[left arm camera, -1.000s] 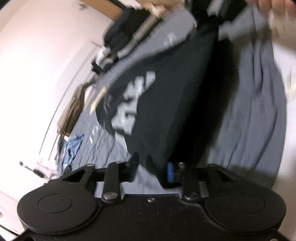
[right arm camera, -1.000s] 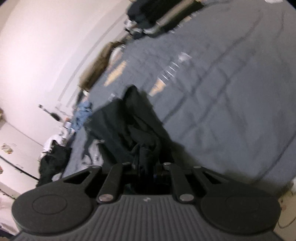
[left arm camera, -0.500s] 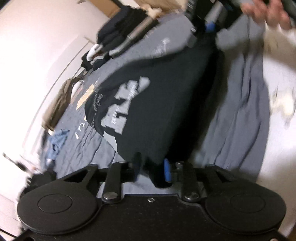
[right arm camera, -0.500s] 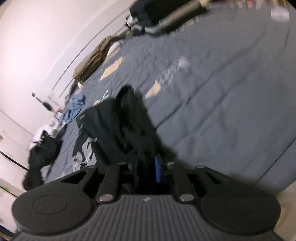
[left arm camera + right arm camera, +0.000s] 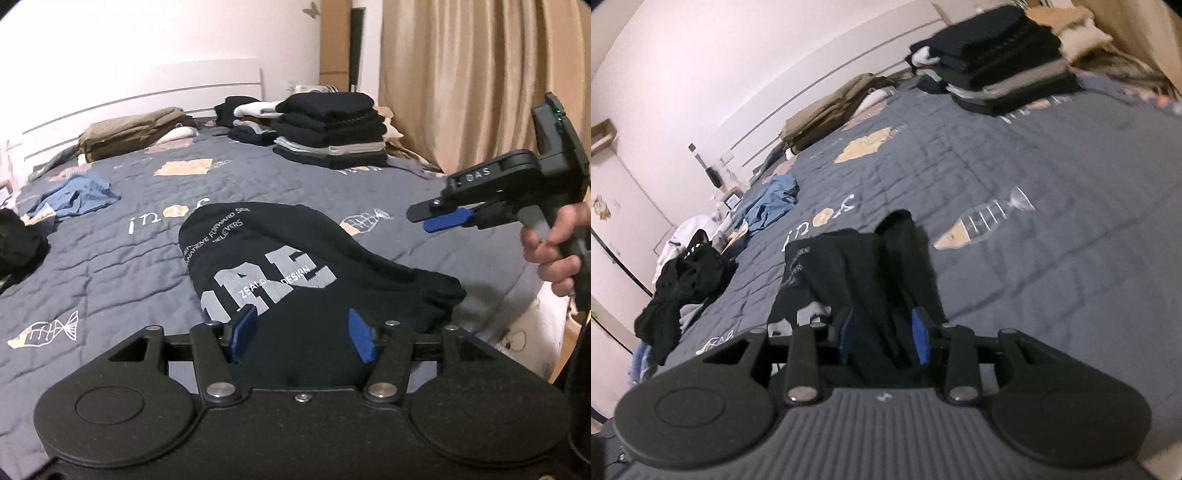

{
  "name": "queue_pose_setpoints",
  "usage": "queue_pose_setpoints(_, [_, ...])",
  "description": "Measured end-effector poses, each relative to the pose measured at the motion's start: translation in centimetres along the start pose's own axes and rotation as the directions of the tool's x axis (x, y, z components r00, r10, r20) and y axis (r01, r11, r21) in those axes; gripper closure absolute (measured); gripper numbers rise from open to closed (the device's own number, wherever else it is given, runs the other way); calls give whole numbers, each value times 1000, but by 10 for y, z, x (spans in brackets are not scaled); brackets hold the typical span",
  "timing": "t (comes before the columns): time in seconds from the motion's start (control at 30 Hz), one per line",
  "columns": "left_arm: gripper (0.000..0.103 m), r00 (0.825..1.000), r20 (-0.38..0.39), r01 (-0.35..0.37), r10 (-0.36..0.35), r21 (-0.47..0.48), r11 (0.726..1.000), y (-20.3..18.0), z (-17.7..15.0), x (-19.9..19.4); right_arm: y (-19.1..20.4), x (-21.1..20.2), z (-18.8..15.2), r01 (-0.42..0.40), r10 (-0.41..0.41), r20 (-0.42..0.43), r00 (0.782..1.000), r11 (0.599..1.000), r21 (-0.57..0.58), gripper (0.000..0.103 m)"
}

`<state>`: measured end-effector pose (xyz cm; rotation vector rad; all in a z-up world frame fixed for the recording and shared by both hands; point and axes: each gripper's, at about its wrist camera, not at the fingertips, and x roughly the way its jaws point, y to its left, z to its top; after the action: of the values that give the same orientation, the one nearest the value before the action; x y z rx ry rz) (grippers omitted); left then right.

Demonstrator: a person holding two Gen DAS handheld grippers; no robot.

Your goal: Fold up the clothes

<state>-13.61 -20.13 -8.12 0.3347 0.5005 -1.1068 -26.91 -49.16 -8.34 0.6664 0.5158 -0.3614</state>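
A black T-shirt (image 5: 295,266) with grey lettering lies folded on the grey quilted bed (image 5: 110,266). My left gripper (image 5: 302,335) hovers over its near edge. Its jaws are opening, and the blue pads (image 5: 243,334) stand apart with cloth showing between them but not pressed. In the left wrist view my right gripper (image 5: 439,218) is in the air at the right, held by a hand (image 5: 554,258), with nothing hanging from it. In the right wrist view the right gripper (image 5: 883,334) is also opening above the bunched T-shirt (image 5: 857,266).
A tall stack of folded dark clothes (image 5: 332,129) stands at the far side of the bed by a beige curtain (image 5: 480,74). A khaki garment (image 5: 133,133), a crumpled blue one (image 5: 74,195) and a black heap (image 5: 679,280) lie to the left.
Both grippers held the T-shirt stretched between them; now it lies on the bed and both sets of jaws have parted. Both views have risen, and the left one has rolled level.
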Motion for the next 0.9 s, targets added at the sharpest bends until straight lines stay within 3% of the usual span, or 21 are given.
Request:
queue_pose_setpoints(0.13, [47, 1000, -3, 5, -5, -11, 1000, 0, 4, 0, 14, 21, 13, -14, 13, -23, 1000, 998, -60, 65])
queue_pose_setpoints(0.33, [41, 997, 37, 64, -60, -110, 992, 16, 8, -12, 27, 48, 37, -43, 34, -56, 998, 987, -153, 61])
queue_pose_setpoints(0.67, [39, 992, 109, 89, -59, -296, 951, 64, 20, -9, 18, 97, 72, -110, 89, -100, 991, 967, -230, 53])
queue_pose_setpoints(0.9, [39, 985, 137, 148, -106, -343, 928, 94, 46, 28, 3, 129, 76, -131, 113, -119, 986, 979, -155, 50])
